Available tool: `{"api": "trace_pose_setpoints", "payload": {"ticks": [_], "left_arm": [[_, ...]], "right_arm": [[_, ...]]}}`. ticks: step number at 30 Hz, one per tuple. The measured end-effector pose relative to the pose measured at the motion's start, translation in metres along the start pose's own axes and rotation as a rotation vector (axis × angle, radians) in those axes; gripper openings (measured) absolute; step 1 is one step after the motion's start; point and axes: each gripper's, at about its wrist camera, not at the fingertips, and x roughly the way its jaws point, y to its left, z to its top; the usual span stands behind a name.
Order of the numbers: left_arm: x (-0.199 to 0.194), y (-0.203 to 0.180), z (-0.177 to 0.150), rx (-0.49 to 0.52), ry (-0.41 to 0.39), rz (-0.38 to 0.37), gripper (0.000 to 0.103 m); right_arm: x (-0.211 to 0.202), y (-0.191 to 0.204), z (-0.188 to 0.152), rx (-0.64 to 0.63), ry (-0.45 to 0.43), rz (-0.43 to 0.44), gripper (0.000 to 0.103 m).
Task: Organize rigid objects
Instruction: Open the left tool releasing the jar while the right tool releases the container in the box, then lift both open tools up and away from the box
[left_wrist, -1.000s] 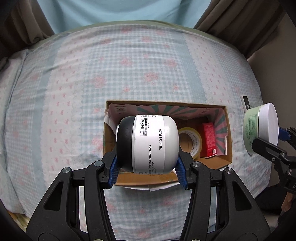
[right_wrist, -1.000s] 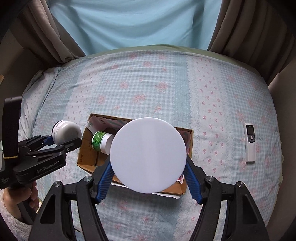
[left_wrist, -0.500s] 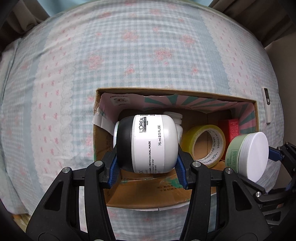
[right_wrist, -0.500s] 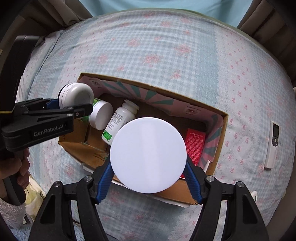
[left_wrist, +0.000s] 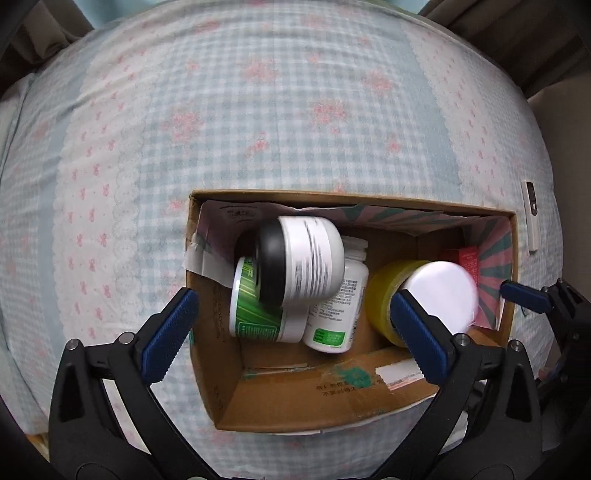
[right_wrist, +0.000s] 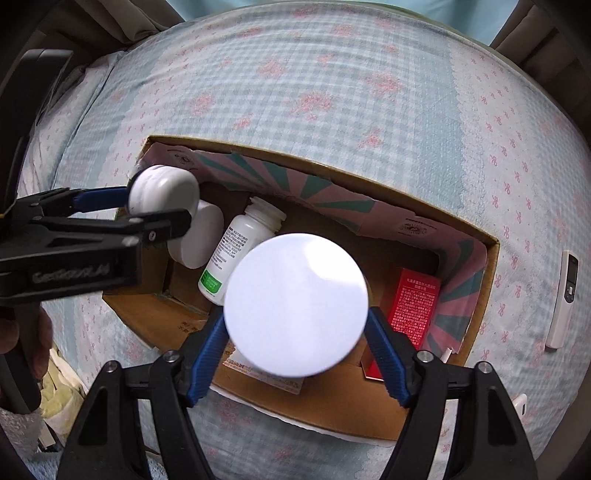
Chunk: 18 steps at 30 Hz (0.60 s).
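My left gripper (left_wrist: 291, 325) is open over the cardboard box (left_wrist: 332, 410). The white jar with a black lid (left_wrist: 301, 267) is blurred and free of the pads, over a green-labelled tub (left_wrist: 255, 306) and a white pill bottle (left_wrist: 340, 306). My right gripper (right_wrist: 295, 350) is open too. The white-lidded jar (right_wrist: 295, 308) sits between its spread pads, above the yellow tape roll (left_wrist: 380, 295), and a gap shows at each pad. In the right wrist view the left gripper (right_wrist: 147, 210) is at the box's left end.
A red carton (right_wrist: 410, 310) stands at the box's right end. A white remote (right_wrist: 563, 299) lies on the checked bedspread to the right of the box. Curtains hang behind the bed.
Both grippers moved down over the box and opened. The black-lidded jar left the left pads and is dropping into the box. The white-lidded jar is loose between the right pads.
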Motion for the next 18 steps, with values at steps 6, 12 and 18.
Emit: {"api": "trace_pose_setpoints", "payload": {"ticks": [6,12,18], "left_arm": [[-0.008,0.003,-0.001,0.000,-0.006,0.005,0.103],[-0.025,0.006,-0.011,-0.023,-0.024,0.003,0.103],[-0.046,0.005,-0.025,-0.016,-0.060,0.012,0.103]], "right_arm": [[-0.009,-0.001,-0.005,-0.029,-0.023,-0.045,0.103],[-0.023,-0.002,-0.012,-0.026,-0.052,-0.057,0.103],[-0.044,0.004,-0.021,-0.025,-0.091,-0.065,0.103]]}}
